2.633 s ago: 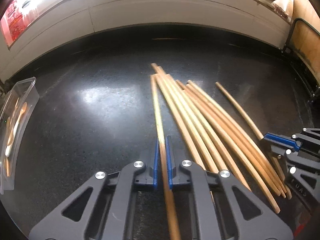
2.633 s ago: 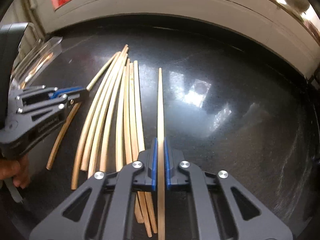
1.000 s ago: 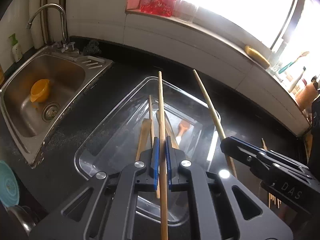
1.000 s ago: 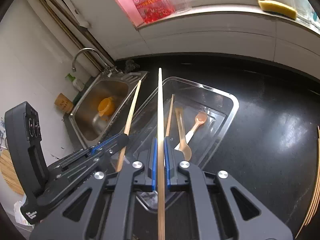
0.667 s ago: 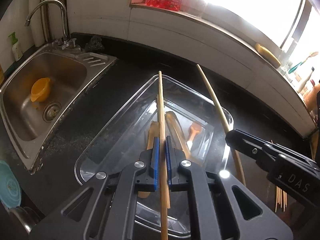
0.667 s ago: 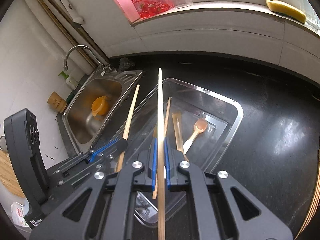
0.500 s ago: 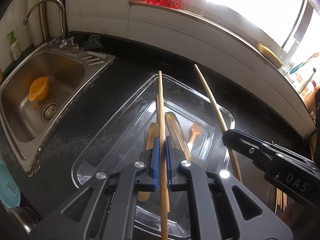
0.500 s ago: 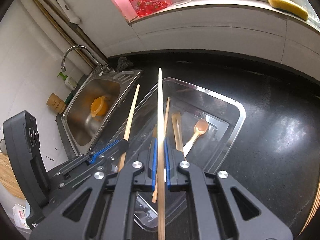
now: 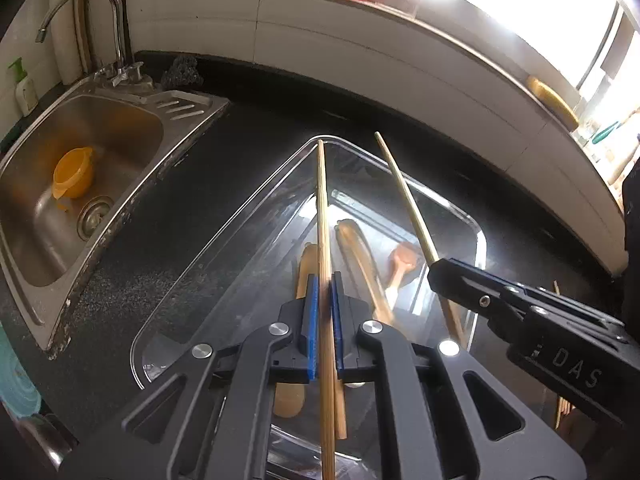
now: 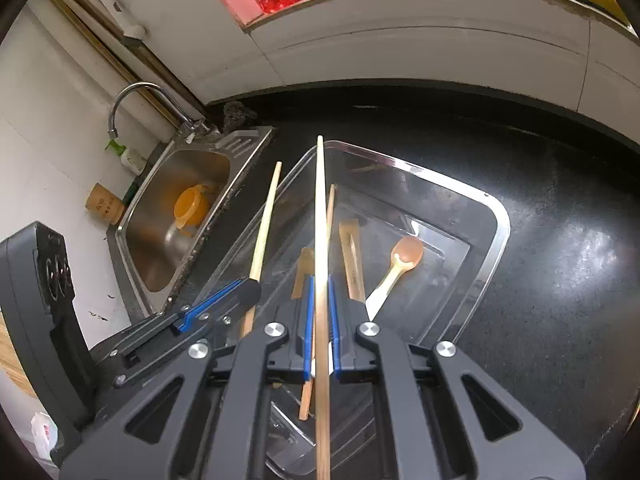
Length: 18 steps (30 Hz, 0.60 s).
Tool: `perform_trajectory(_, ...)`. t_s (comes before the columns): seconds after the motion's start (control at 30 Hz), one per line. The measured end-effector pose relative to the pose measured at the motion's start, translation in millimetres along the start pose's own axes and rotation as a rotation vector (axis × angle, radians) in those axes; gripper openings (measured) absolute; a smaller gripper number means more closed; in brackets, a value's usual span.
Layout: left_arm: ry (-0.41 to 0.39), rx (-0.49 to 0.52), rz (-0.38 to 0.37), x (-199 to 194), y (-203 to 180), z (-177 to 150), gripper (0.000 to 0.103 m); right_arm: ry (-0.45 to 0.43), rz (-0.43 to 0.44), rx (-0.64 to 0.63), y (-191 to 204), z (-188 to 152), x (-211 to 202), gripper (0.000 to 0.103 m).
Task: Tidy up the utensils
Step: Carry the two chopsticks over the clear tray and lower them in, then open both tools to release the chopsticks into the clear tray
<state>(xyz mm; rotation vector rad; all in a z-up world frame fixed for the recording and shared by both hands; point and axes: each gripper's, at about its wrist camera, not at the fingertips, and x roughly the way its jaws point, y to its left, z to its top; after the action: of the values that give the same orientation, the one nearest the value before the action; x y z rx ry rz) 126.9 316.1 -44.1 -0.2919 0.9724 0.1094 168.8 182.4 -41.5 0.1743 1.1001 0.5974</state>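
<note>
My left gripper [image 9: 323, 280] is shut on a wooden chopstick [image 9: 322, 208] and holds it above a clear plastic tray [image 9: 478, 236]. My right gripper [image 10: 320, 280] is shut on a second chopstick [image 10: 320, 200] above the same tray [image 10: 502, 232]. Each gripper shows in the other's view: the right one [image 9: 436, 270] with its chopstick [image 9: 400, 188], the left one [image 10: 252, 286] with its chopstick [image 10: 266, 220]. In the tray lie a small wooden spoon [image 10: 400, 264], flat wooden utensils [image 10: 352, 256] and a chopstick [image 10: 330, 208].
A steel sink [image 9: 132, 128] with an orange cup [image 9: 74, 172] and a tap [image 9: 116, 24] lies left of the tray. The black counter [image 10: 560, 280] runs right. More chopsticks [image 9: 560, 404] lie at the far right. White tiled wall behind.
Both grippers lifted their chopsticks off the pile and carried them left over the tray. In the last second they have come lower and closer to it.
</note>
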Motion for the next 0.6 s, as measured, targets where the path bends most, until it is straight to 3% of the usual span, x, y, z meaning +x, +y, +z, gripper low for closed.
perform_trajectory(0.3,0.017,0.018,0.027,7,5,0,0.009,0.021,-0.001,0.036,-8,8,5,0.01)
perform_trajectory(0.33,0.021,0.03,0.048,7,5,-1,0.011,0.024,0.003,0.048,-10,10,3,0.03)
perform_trajectory(0.37,0.024,0.033,0.056,7,6,-1,0.035,-0.002,0.007,0.058,-13,13,-4,0.078)
perform_trajectory(0.4,0.021,0.022,0.05,4,10,-2,0.084,-0.034,0.009,0.055,-13,14,-10,0.093)
perform_trajectory(0.43,-0.004,0.013,0.046,-1,12,-3,0.099,-0.078,0.004,0.044,-13,15,-20,0.095)
perform_trajectory(0.5,-0.07,0.014,0.083,-15,15,-6,0.097,-0.098,0.015,0.038,-12,16,-30,0.095)
perform_trajectory(0.6,-0.084,0.005,0.074,-26,20,-8,0.097,-0.096,0.027,0.035,-11,16,-34,0.095)
